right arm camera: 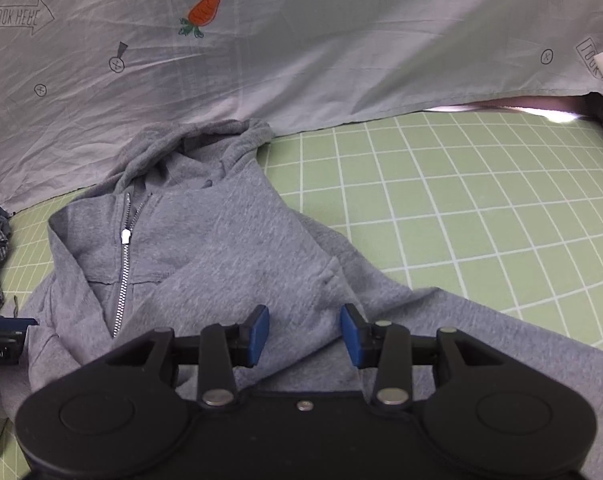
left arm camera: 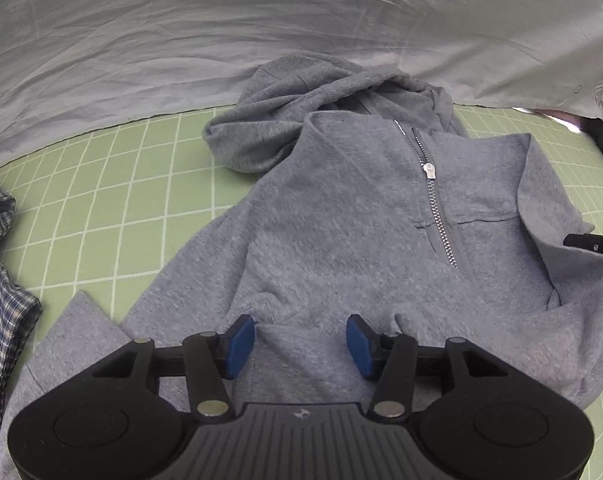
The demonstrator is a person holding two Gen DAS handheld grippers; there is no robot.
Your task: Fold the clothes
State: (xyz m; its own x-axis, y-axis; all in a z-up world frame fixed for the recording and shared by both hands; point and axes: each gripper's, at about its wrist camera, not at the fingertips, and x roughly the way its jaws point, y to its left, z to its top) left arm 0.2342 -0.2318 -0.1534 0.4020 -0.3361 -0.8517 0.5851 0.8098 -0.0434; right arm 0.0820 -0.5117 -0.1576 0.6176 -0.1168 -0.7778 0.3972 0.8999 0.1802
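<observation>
the surface (right arm camera: 481,216) is covered by a pale green mat ruled with a white grid. a grey hoodie (left arm camera: 341,240) lies spread on it front up, its zipper (left arm camera: 433,200) partly open and the hood bunched at the far end, one sleeve stretching out across the grid. a blue checked garment (left arm camera: 1,300) lies crumpled on the mat at the hoodie's side, apart from its body. along the far edge a light grey sheet (right arm camera: 341,40) printed with a carrot (right arm camera: 207,8) and small button marks overlaps the mat, and the hood touches it.
</observation>
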